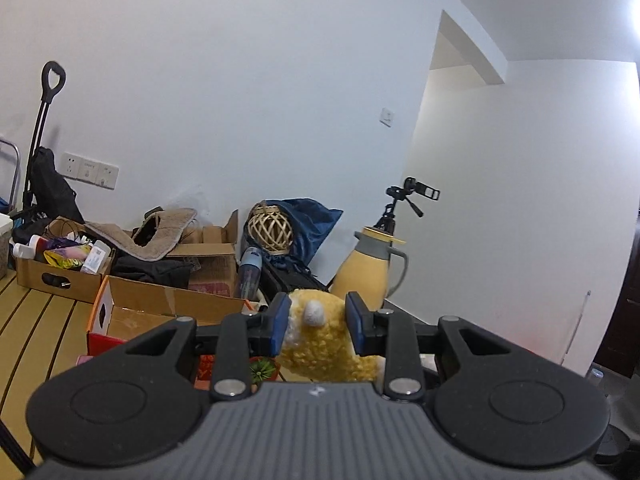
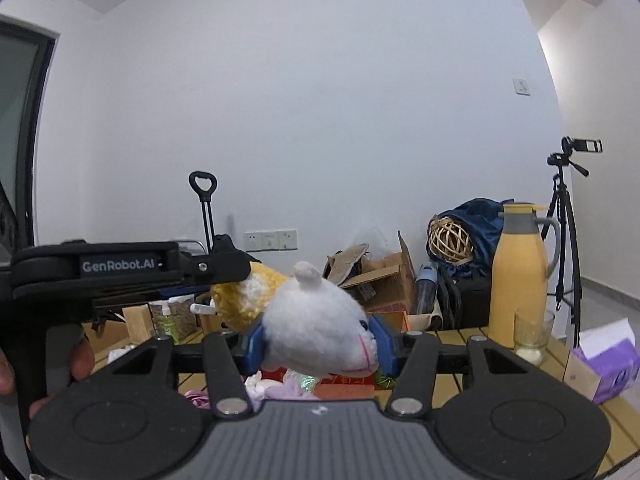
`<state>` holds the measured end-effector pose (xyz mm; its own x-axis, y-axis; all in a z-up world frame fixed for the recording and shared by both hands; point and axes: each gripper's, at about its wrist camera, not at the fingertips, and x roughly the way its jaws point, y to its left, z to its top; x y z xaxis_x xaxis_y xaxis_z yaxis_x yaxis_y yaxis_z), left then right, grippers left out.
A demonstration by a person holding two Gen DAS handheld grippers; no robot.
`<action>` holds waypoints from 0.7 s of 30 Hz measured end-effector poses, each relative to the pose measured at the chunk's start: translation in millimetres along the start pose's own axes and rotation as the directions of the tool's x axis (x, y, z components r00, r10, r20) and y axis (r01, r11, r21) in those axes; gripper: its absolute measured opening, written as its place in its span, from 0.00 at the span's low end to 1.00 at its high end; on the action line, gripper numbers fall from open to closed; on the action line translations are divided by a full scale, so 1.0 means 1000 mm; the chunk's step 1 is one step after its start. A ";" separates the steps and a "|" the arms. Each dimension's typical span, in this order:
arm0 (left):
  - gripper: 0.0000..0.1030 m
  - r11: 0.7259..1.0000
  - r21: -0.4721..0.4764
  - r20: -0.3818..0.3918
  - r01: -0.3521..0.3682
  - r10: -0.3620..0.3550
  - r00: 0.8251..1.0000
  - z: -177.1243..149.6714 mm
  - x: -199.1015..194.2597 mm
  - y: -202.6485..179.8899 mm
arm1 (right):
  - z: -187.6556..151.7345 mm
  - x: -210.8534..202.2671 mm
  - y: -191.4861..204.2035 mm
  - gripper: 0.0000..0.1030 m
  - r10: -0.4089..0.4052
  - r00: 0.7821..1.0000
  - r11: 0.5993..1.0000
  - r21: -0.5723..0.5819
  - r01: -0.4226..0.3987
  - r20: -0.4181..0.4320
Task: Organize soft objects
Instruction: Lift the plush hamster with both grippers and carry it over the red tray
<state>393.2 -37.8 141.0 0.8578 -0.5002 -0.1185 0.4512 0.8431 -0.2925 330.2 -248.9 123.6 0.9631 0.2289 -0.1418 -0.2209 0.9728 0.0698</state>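
left gripper [image 1: 318, 322]: I've got my blue pads pinched in on the yellow plush toy [image 1: 320, 344]; jaws narrow, the toy squeezed between them, its white ear poking up in the gap; it hangs in the air, clear of the wooden table [image 1: 36, 312]

yellow plush from the other side: in my right view the left gripper [image 2: 224, 280] comes in level from the left edge, a hand [image 2: 76, 356] on its grip; the yellow plush toy [image 2: 244, 296] sticks out past its tip, long axis running left to right, just behind the white one

right gripper [image 2: 318, 346]: jaws about half apart and clamped on the white plush toy [image 2: 316, 328]; pads press its flanks, snout tipped down and right, ear up

the relation that counts: both toys are already in the fingers and nearly touching, yellow left and behind, white right and in front; neither hand is nearer a drop spot that I can see

below: more soft pieces [image 2: 276, 390] lie on the table under the white toy; I judge that's where these go; whatever holds them is hidden by the gripper body

right side: yellow jug [image 2: 516, 276] and tissue box [image 2: 604, 364] stand well apart
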 end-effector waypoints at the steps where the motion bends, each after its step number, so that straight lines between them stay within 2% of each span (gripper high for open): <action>1: 0.30 1.000 -0.001 -0.004 -0.004 0.004 1.000 0.002 0.009 0.005 | 0.002 0.005 0.001 0.51 -0.001 1.000 1.000 -0.008 0.001 0.000; 5: 0.30 1.000 -0.014 -0.032 -0.012 0.012 0.999 0.011 0.058 0.033 | 0.011 0.049 -0.007 0.51 -0.006 1.000 1.000 -0.028 0.005 -0.016; 10: 0.30 0.997 -0.056 -0.105 -0.047 0.040 0.994 0.021 0.147 0.085 | 0.018 0.140 -0.024 0.51 0.002 0.998 0.999 -0.035 -0.005 -0.069; 14: 0.30 0.994 -0.082 -0.184 -0.074 0.058 0.981 0.028 0.229 0.116 | 0.021 0.220 -0.035 0.51 -0.031 0.993 0.995 -0.096 0.020 -0.111; 21: 0.26 0.988 -0.092 -0.314 -0.125 0.090 0.945 0.013 0.358 0.165 | 0.018 0.362 -0.087 0.50 -0.023 0.970 0.999 -0.042 0.013 -0.244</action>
<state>778.3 -75.3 62.4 0.7738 -0.4590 -0.4365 0.3163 0.8771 -0.3616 700.8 -251.0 83.8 0.9013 0.2085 -0.3797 -0.2146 0.9763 0.0267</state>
